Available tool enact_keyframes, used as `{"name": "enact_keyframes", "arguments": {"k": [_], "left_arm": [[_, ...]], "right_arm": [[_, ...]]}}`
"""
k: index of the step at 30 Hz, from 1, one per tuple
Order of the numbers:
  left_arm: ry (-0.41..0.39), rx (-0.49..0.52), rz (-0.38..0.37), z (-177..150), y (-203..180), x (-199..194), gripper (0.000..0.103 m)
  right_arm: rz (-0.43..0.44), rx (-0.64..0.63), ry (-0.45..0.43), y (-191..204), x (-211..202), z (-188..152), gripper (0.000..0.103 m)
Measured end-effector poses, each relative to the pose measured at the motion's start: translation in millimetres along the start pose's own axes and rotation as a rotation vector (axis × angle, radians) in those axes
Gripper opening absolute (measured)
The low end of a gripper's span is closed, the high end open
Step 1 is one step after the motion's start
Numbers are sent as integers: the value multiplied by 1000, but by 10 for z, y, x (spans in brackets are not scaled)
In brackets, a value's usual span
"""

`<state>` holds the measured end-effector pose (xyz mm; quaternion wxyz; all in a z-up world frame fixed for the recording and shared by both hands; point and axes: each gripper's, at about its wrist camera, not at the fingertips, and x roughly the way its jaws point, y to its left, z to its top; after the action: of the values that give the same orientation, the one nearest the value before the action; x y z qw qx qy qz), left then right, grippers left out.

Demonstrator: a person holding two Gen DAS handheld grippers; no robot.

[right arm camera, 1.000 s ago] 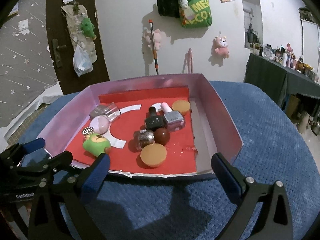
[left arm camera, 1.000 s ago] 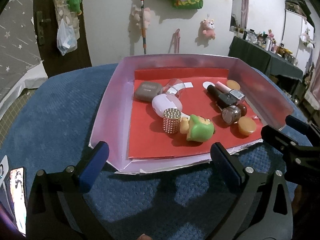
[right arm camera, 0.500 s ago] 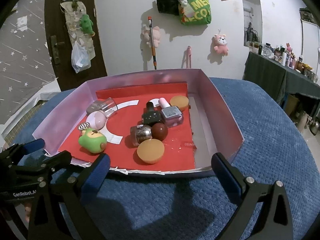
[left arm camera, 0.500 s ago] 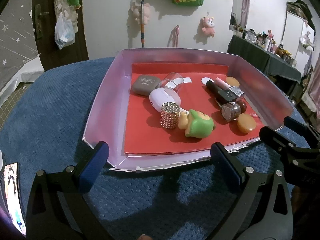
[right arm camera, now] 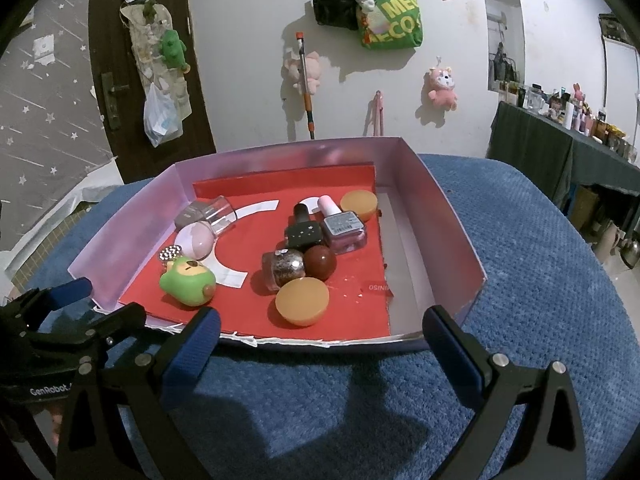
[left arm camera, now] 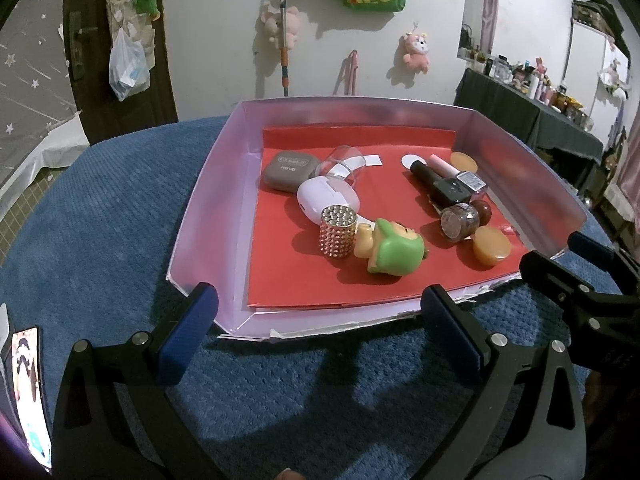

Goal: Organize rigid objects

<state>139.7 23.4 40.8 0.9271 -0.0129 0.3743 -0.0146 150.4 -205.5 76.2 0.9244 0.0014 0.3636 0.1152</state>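
A shallow pink box [left arm camera: 208, 200] [right arm camera: 448, 216] with a red liner sits on a blue cloth. In it lie a green-capped toy figure [left arm camera: 394, 250] [right arm camera: 188, 282], a studded gold cylinder [left arm camera: 337, 230], a white case [left arm camera: 326, 200], a grey case [left arm camera: 290, 170], a clear cup [right arm camera: 218, 214], nail polish bottles [left arm camera: 452, 188] [right arm camera: 344, 226], a glitter jar [right arm camera: 286, 268] and orange discs [right arm camera: 302, 300]. My left gripper [left arm camera: 320, 332] is open and empty at the box's near edge. My right gripper [right arm camera: 320, 344] is open and empty at the near edge too.
A phone [left arm camera: 30, 384] lies at the far left on the cloth. A dark table with several bottles [right arm camera: 560, 136] stands at the right. A door [right arm camera: 132, 72] and hanging toys are on the wall behind.
Both grippers have drifted slightly; the box looks a little nearer and higher in both views. Nothing was grasped or moved in the box.
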Motion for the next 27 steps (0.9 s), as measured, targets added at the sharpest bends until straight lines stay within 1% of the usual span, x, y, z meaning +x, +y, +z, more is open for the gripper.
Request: {"name": "enact_keyframes", "arguments": {"k": [6,17,27], "left_arm": [[-11,1,-1,12,-10,-53,103],[-32,13,-7,-22,-49,-225,103],[-28,18,-14,-188,-94,-350,103]], "right_arm": [[4,-15,-12,50,-84,-2,103],[13,-3,-38,55,-294,7,103],[19,8,-31,35,-434,-164,103]]}}
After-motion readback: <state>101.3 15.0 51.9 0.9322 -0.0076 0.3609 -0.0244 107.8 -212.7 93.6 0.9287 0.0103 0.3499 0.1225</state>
